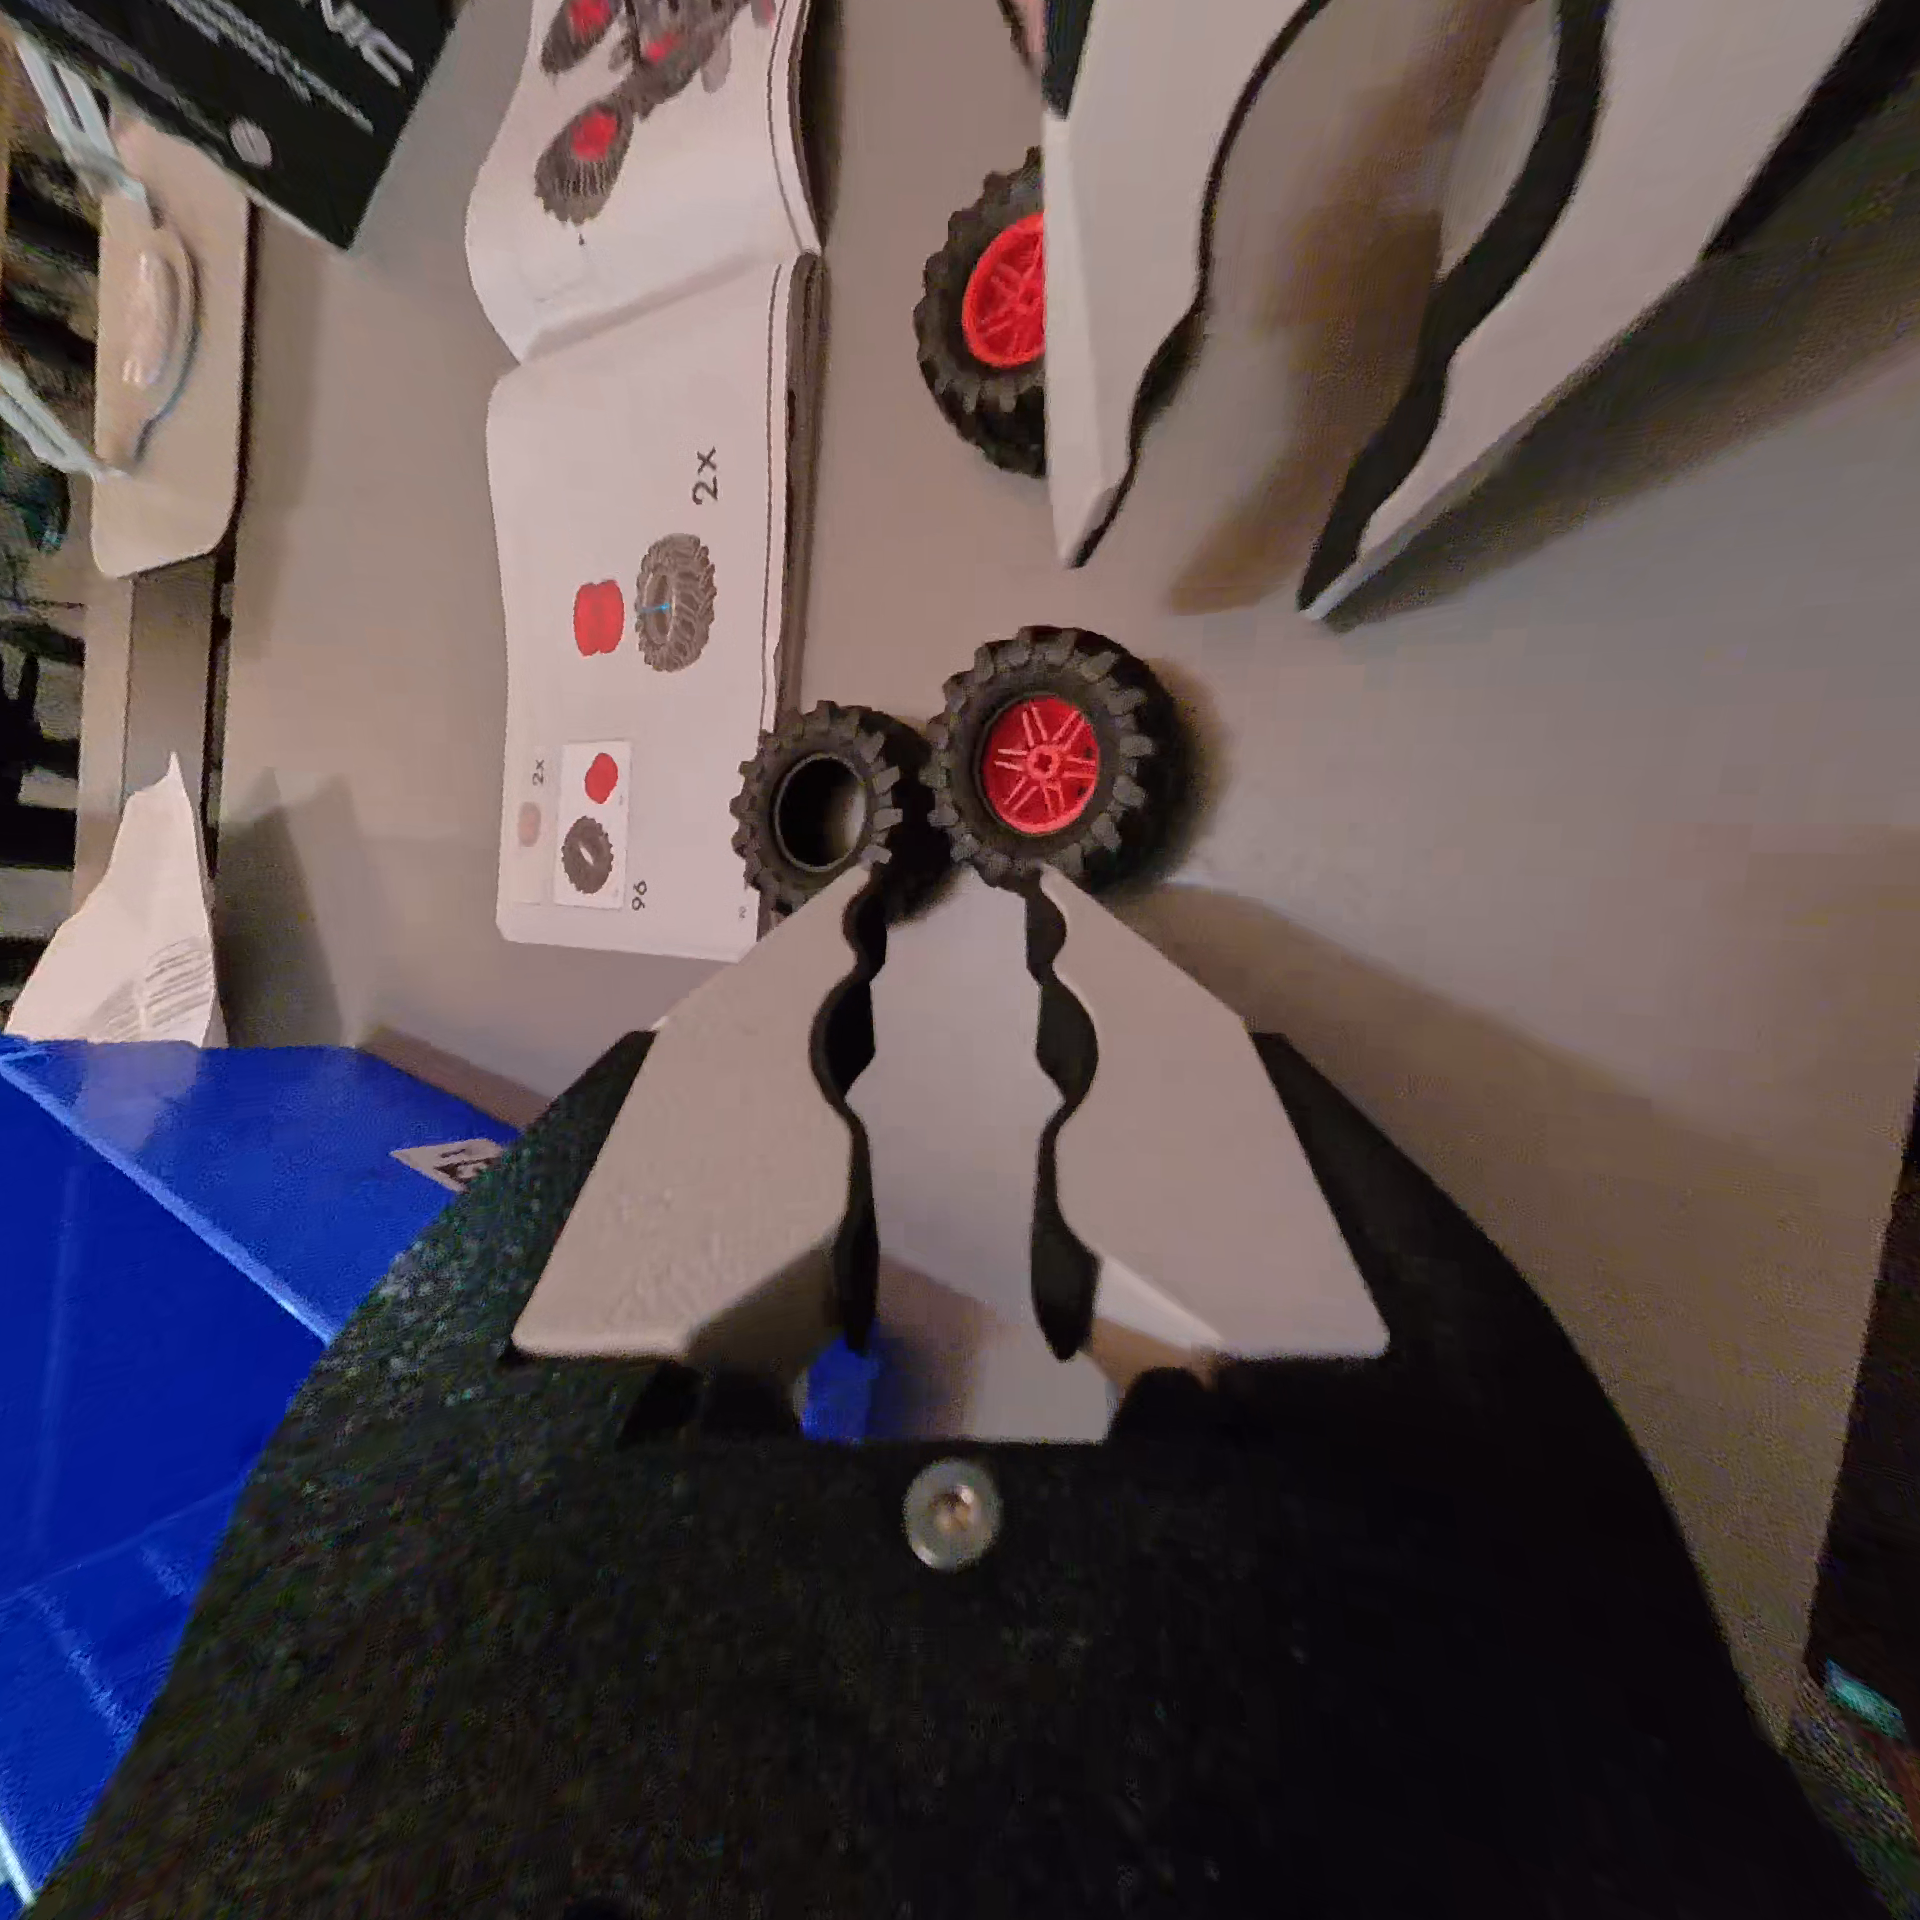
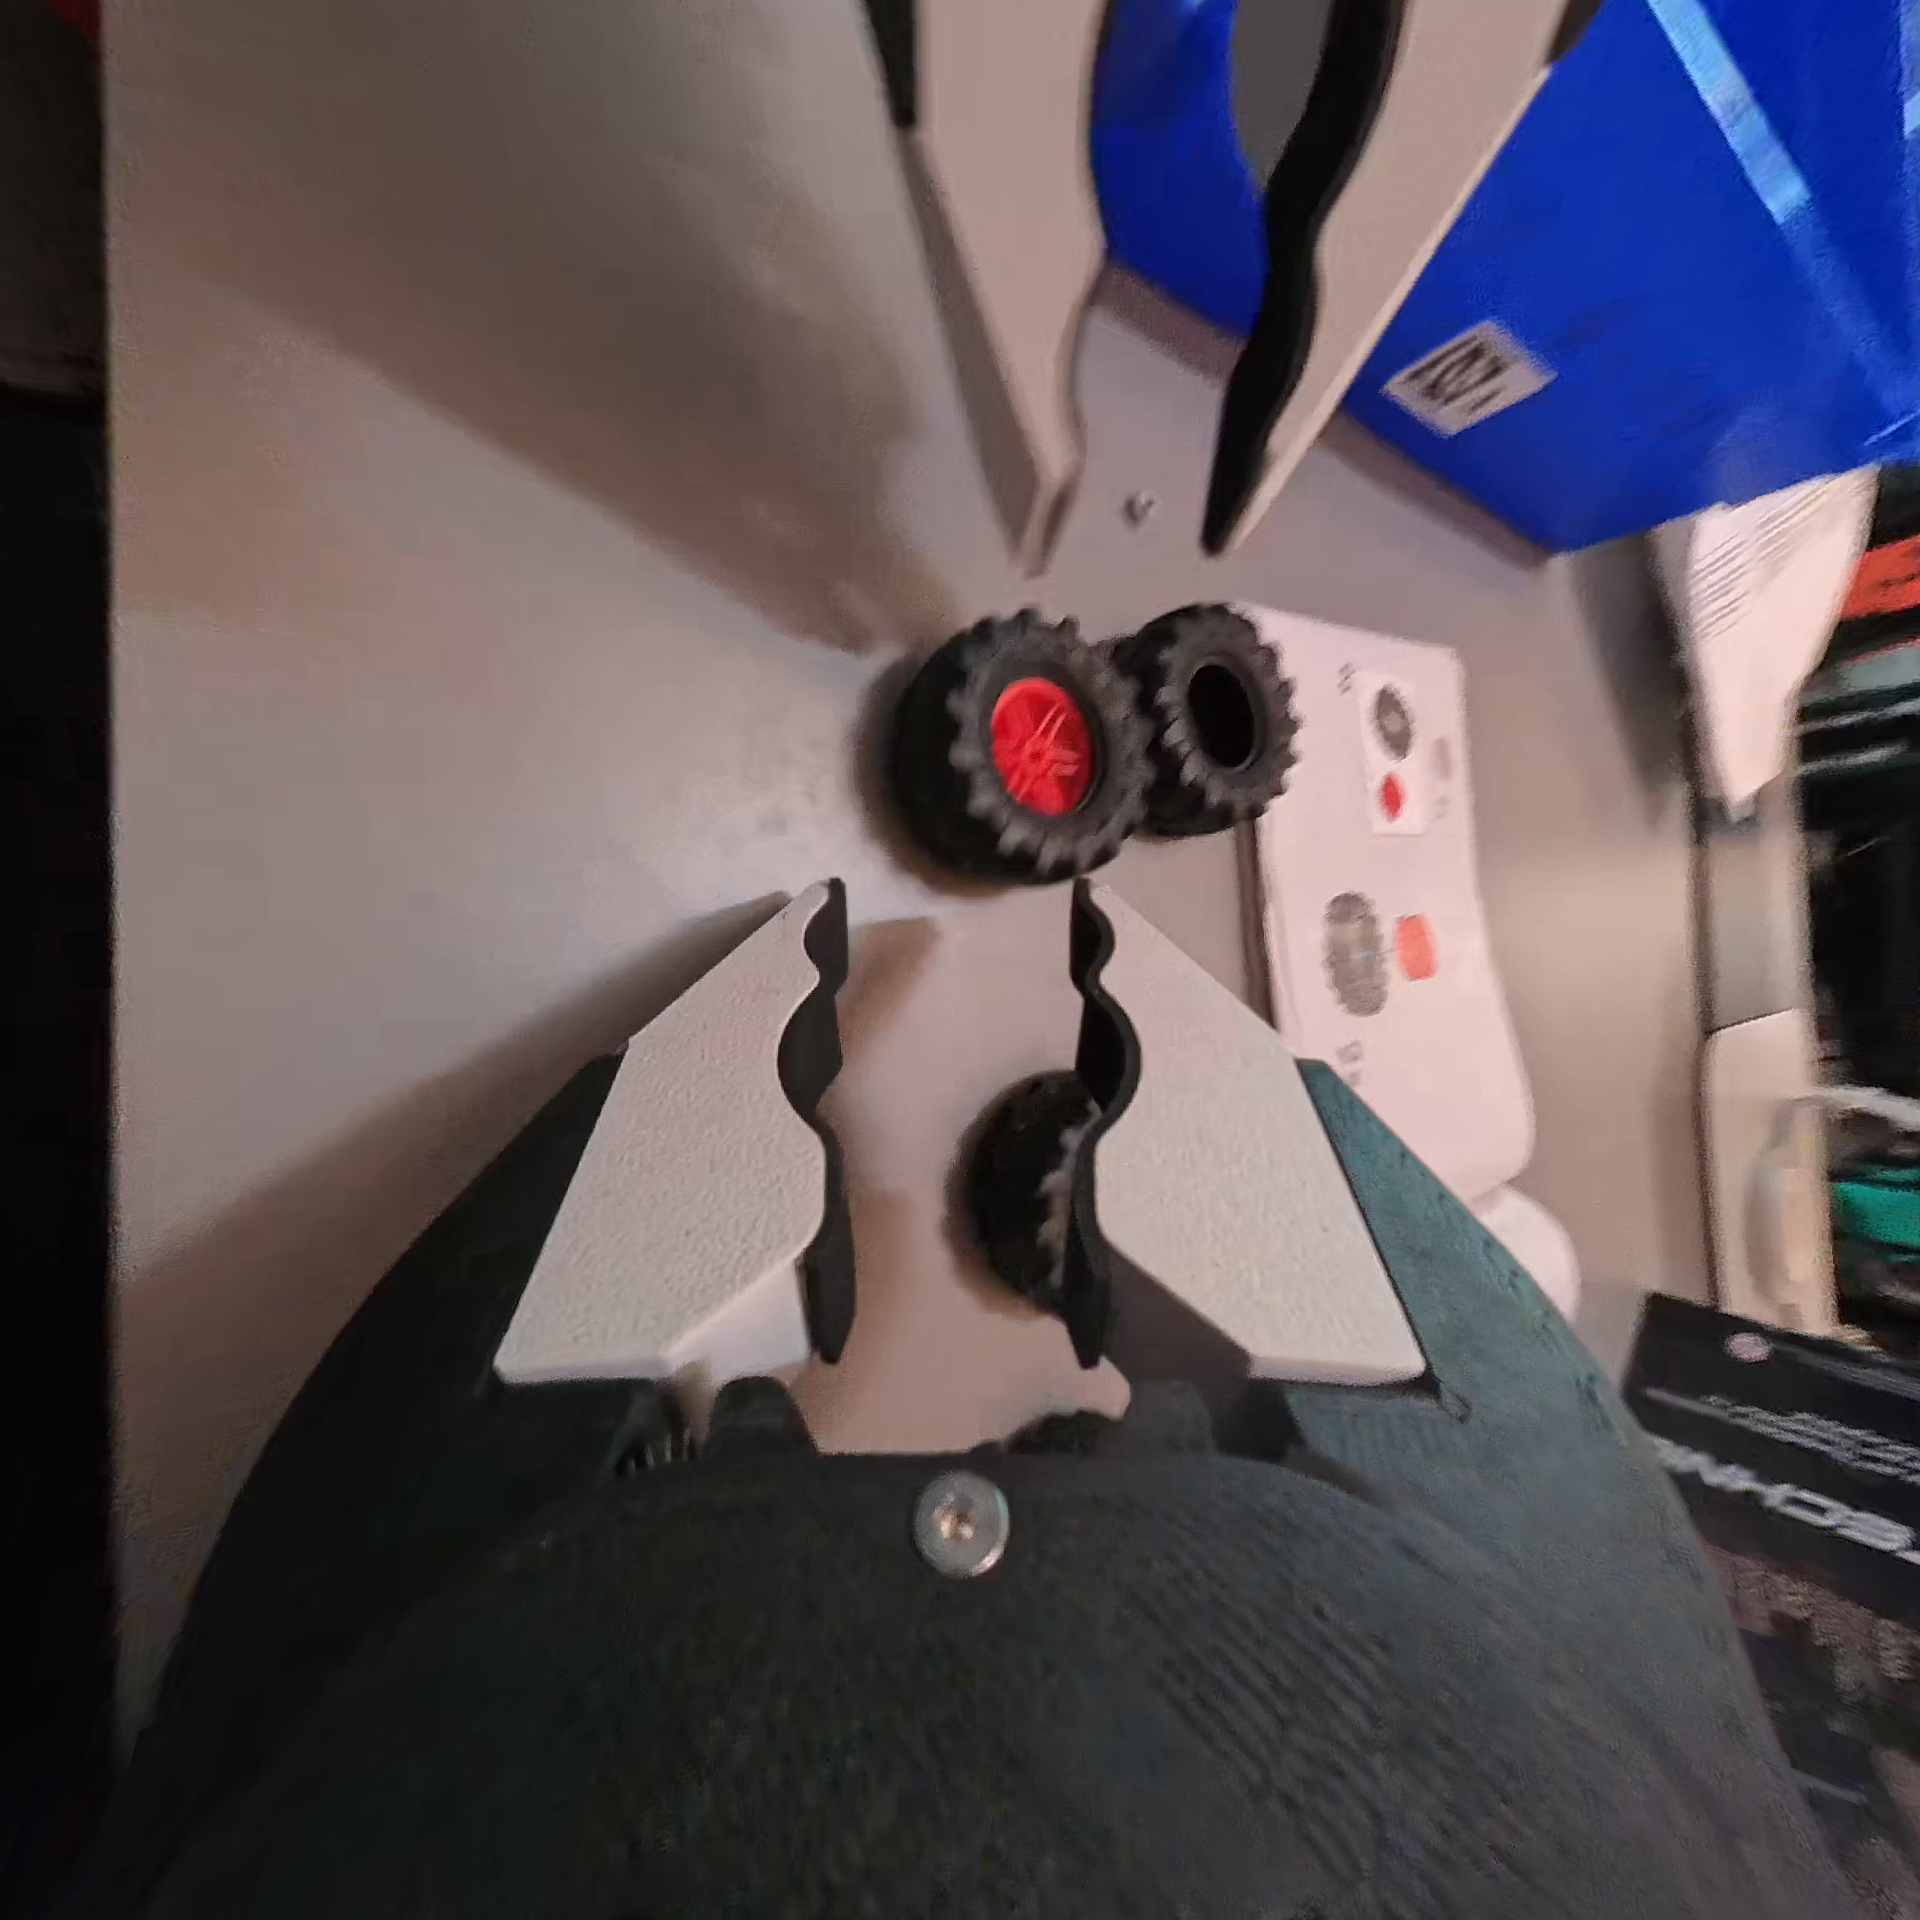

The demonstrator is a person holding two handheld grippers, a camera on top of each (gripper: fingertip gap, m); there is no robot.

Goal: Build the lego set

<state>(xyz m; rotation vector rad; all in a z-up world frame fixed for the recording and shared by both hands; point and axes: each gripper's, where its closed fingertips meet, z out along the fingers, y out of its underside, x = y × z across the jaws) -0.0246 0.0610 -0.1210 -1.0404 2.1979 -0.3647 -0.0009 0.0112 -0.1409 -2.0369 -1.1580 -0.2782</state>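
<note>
A black tyre with a red hub (image 1: 1044, 764) lies on the grey table, touching an empty black tyre (image 1: 821, 800) on its left. My left gripper (image 1: 956, 888) is open and empty, its tips just short of both. My right gripper (image 1: 1195, 577) is across from it, open, partly hiding a second red-hubbed wheel (image 1: 992, 312). In the right wrist view my right gripper (image 2: 956, 894) is open and empty, facing the red-hubbed wheel (image 2: 1023, 748) and the empty tyre (image 2: 1216, 717). The second wheel (image 2: 1023, 1184) shows between its fingers, against the right one. The left gripper (image 2: 1127, 551) is opposite.
An open instruction booklet (image 1: 644, 520) lies beside the tyres and also shows in the right wrist view (image 2: 1382, 883). A blue box (image 1: 156, 1247) stands behind my left gripper. A black box (image 1: 239, 83) and loose paper (image 1: 135, 966) are at the table's edge. Across from one pair of fingers to the other is roughly 7 cm.
</note>
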